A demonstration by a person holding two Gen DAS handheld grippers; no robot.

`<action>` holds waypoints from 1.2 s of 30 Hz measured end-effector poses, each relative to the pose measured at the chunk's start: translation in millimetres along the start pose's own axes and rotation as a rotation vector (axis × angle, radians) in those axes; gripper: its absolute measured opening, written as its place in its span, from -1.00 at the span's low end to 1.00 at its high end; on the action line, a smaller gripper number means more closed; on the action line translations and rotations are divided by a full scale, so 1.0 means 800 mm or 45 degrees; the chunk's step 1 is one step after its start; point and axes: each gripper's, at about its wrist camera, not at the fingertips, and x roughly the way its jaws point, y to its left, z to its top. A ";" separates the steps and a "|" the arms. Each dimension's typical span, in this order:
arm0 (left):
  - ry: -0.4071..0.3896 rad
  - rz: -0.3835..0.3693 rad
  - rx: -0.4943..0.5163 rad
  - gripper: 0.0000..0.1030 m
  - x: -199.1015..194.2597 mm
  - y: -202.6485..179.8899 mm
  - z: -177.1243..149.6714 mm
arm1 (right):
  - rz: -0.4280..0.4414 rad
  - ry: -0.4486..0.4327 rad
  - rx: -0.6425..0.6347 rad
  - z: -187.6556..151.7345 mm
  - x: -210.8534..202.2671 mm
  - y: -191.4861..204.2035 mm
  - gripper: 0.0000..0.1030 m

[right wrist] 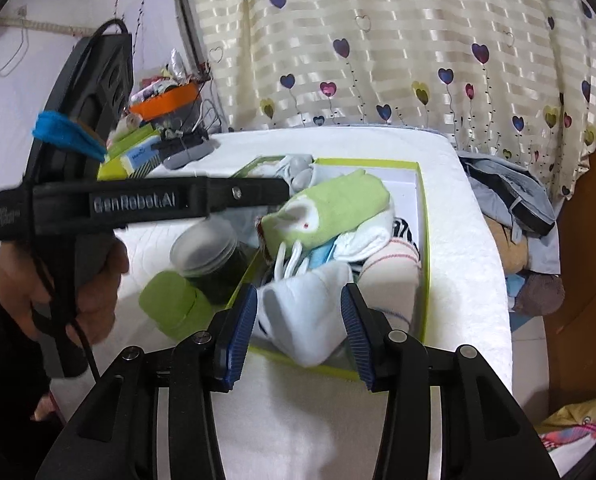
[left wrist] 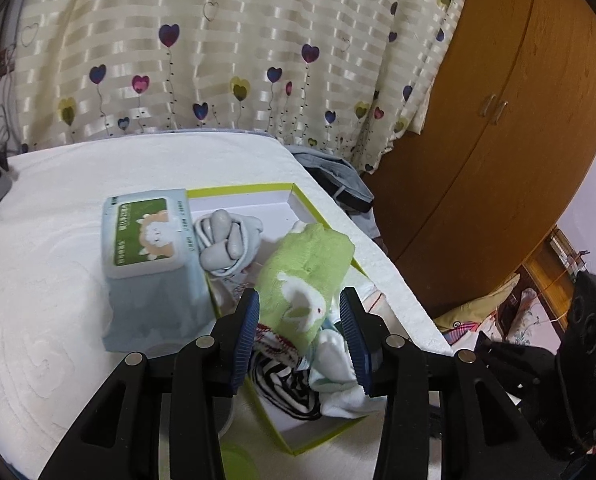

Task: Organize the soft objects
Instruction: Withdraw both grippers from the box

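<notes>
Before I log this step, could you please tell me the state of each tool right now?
Left tool: open, holding nothing, poised over the green sock.
Right tool: open, holding nothing, poised over the white sock.

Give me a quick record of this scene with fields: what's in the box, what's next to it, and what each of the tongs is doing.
surface: white bedspread
container: open green-edged box
in box: green rabbit sock, grey rolled socks, striped sock, white sock
beside box: wipes pack, green-lidded jar
left tongs: open, around the green rabbit sock, not clamped
right tongs: open, over the white sock
</notes>
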 end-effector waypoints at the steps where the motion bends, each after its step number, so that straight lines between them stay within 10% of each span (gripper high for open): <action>1: -0.007 0.004 0.000 -0.21 -0.004 -0.001 -0.002 | -0.004 0.033 -0.018 -0.001 0.008 0.003 -0.57; 17: -0.135 0.111 -0.004 -0.21 -0.075 -0.004 -0.043 | -0.072 0.044 0.042 -0.007 0.009 0.006 -0.57; 22: -0.172 0.187 -0.006 -0.21 -0.099 -0.011 -0.064 | -0.126 -0.010 0.034 -0.007 -0.017 0.024 -0.01; 36: -0.177 0.315 -0.043 -0.21 -0.146 -0.019 -0.118 | -0.131 -0.029 0.028 -0.022 -0.052 0.072 -0.01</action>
